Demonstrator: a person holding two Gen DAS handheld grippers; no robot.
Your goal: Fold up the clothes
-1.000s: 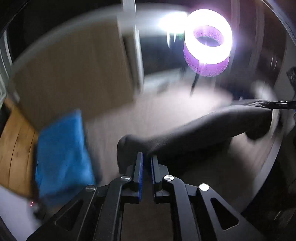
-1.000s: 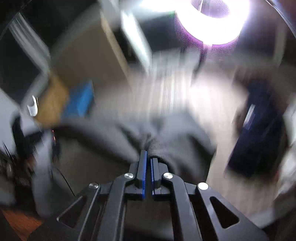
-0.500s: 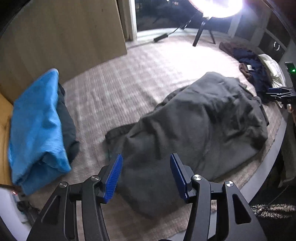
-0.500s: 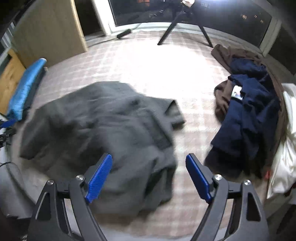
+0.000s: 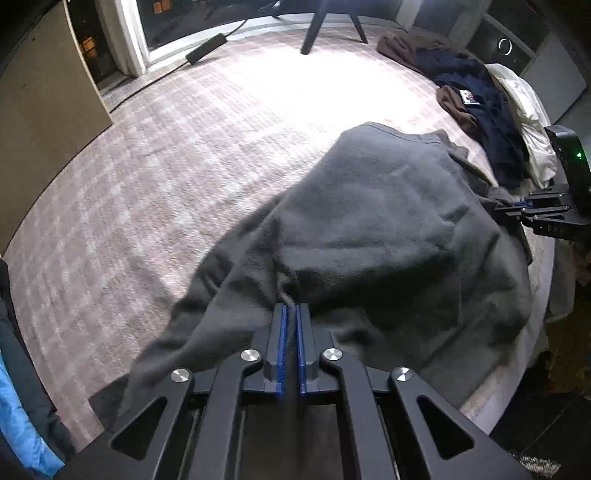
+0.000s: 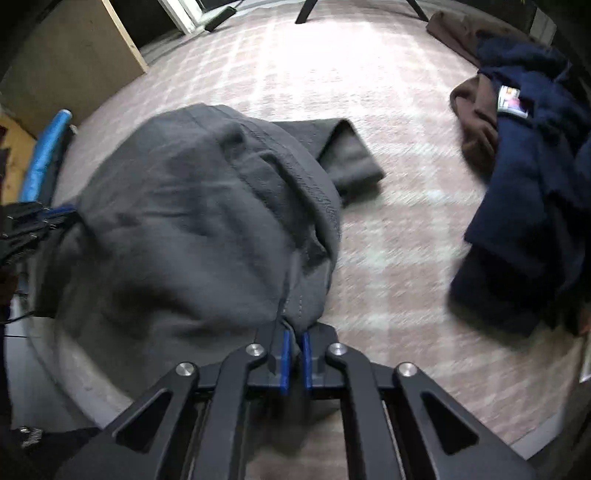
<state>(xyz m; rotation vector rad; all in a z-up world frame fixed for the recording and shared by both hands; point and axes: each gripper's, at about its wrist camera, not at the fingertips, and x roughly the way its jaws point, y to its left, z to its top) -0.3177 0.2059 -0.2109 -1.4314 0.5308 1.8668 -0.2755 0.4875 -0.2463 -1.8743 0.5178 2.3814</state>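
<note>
Garment [image 5: 388, 229] lies heaped on rug [image 5: 221, 129], spread ahead of and between both grippers, left gripper [image 5: 290, 314] and right gripper [image 6: 294, 338] each clamped on its near edge, long axis running hand to hand, neither nearer.

left tongs [image 5: 290, 314] | reclosed on grey garment [image 5: 388, 229] | right tongs [image 6: 294, 338] | likewise reclosed on it

Ahead of me the checked bedcover [image 5: 229, 122] lies bare and open up to the tripod legs [image 5: 314, 29]. The grey garment [image 5: 388, 236] heaps across the near side. To my right, a navy and brown clothes pile [image 6: 532, 177] blocks the edge; a blue bundle [image 6: 44, 158] crowds my left.
</note>
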